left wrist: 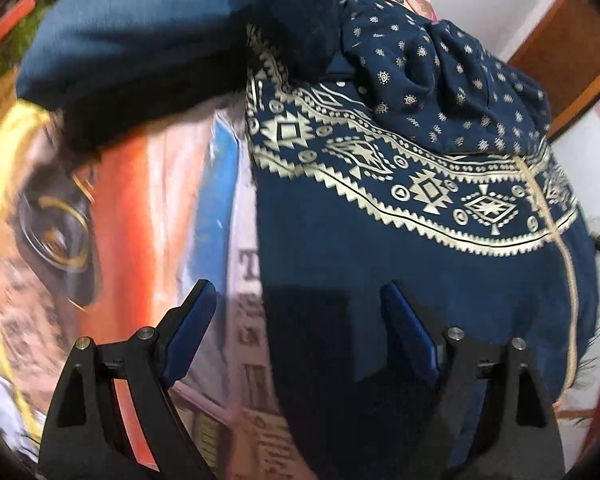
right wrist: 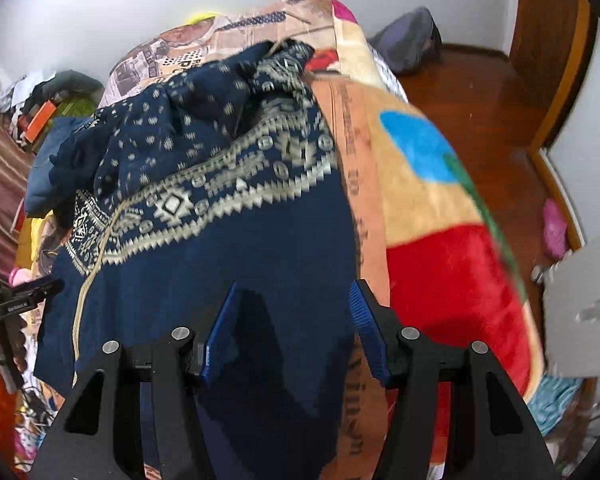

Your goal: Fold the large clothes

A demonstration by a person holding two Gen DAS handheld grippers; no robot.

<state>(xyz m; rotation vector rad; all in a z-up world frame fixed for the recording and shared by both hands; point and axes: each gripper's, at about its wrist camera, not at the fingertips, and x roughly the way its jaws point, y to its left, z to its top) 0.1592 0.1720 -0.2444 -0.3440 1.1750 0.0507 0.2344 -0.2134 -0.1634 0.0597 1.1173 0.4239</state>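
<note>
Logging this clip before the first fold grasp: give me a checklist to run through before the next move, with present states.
1. Left tool open, nothing between its pads: ok.
2. Right tool open, nothing pinched: ok.
3. Navy printed garment lying on the patterned blanket: ok.
4. Garment spread flat: not ok, its far end is bunched up.
5. Near hem under both tools: ok.
6. Plain blue cloth clear of the garment: not ok, it lies against the bunched end.
</note>
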